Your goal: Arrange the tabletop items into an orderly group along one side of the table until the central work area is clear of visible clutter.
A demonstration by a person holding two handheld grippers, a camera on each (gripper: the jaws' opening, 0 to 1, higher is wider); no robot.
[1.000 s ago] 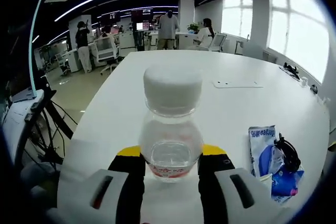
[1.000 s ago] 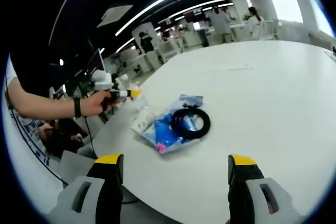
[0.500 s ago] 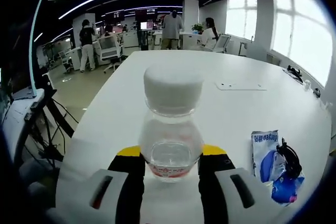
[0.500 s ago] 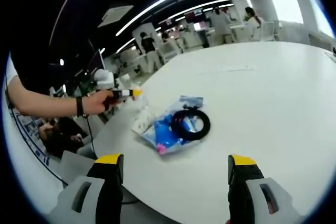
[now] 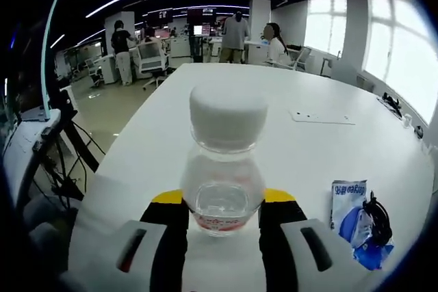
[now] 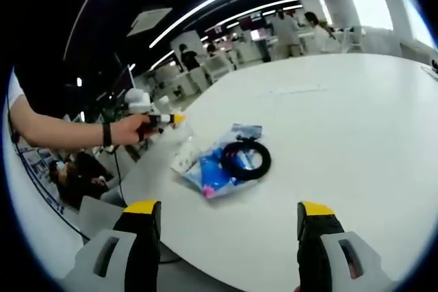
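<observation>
The left gripper (image 5: pixel 222 218) clamps a water bottle (image 5: pixel 224 162) (probably bound beside the blue packet (image 6: pixel 215 169)); the right gripper (image 6: pixel 224 227) gapes empty.

Bottle (image 5: pixel 223 182): clear body, white cap, red band on the label. Left hand-held gripper (image 5: pixel 223 220): black jaws, yellow tips, white housing. Right hand-held gripper (image 6: pixel 228 227): same colours. Packet (image 6: pixel 217 169): blue and white with pink patch. Cable coil (image 6: pixel 246 160): black. Counter (image 6: pixel 356 135): white.
</observation>
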